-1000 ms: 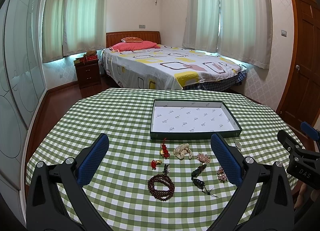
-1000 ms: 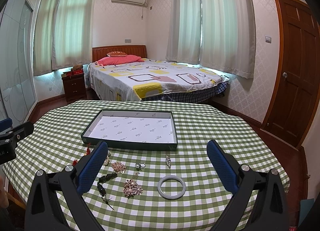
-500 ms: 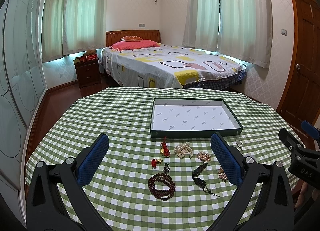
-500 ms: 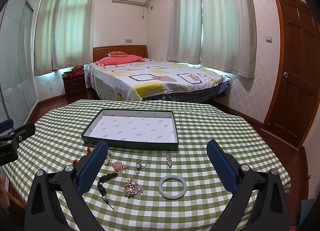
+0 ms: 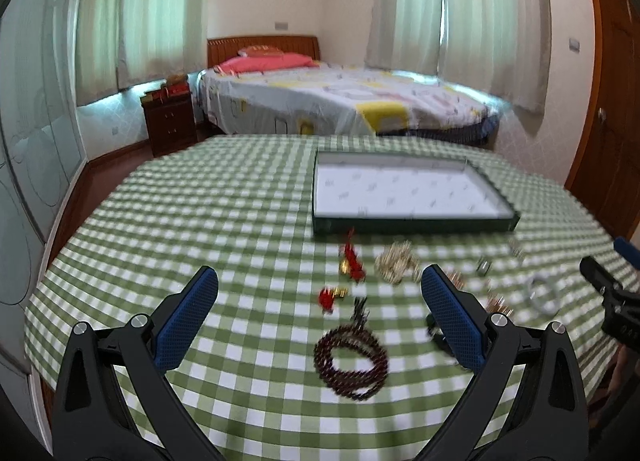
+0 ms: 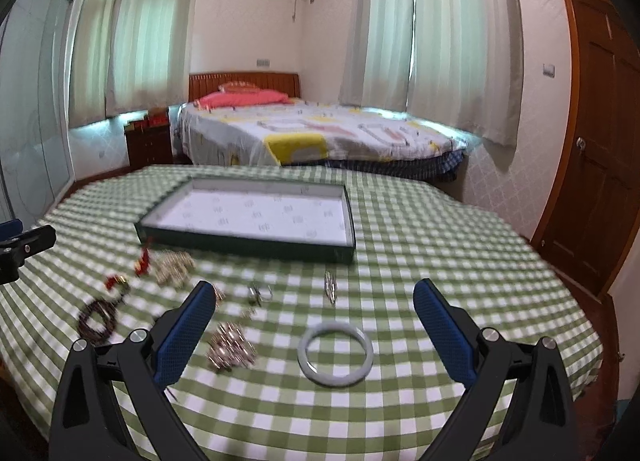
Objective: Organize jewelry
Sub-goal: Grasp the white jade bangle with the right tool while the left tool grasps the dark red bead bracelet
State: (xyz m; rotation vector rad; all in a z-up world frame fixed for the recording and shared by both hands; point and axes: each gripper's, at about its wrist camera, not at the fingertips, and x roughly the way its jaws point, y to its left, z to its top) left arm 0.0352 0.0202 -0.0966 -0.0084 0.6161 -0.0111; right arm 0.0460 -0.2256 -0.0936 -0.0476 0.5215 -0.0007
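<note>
Both tongs, left [image 5: 318, 303] and right [image 6: 314, 315], spread wide, holding nothing. Jewelry strewn between near edge and empty tray [image 6: 256, 237] mid-surface. Bangle [image 6: 335, 353]: rigid, smooth, likely brittle; best pinched across the rim. Beads [image 5: 351, 361]: limp, light. Tray lining print too blurred to read.

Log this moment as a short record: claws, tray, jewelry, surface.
left claw: open, holding nothing, above the beads
right claw: open, holding nothing, above the bangle
tray: dark green rim, white lining, nothing in it
jewelry: all loose on the cloth, on the near side of the tray
cloth: green and white check
image: motion-blurred
</note>
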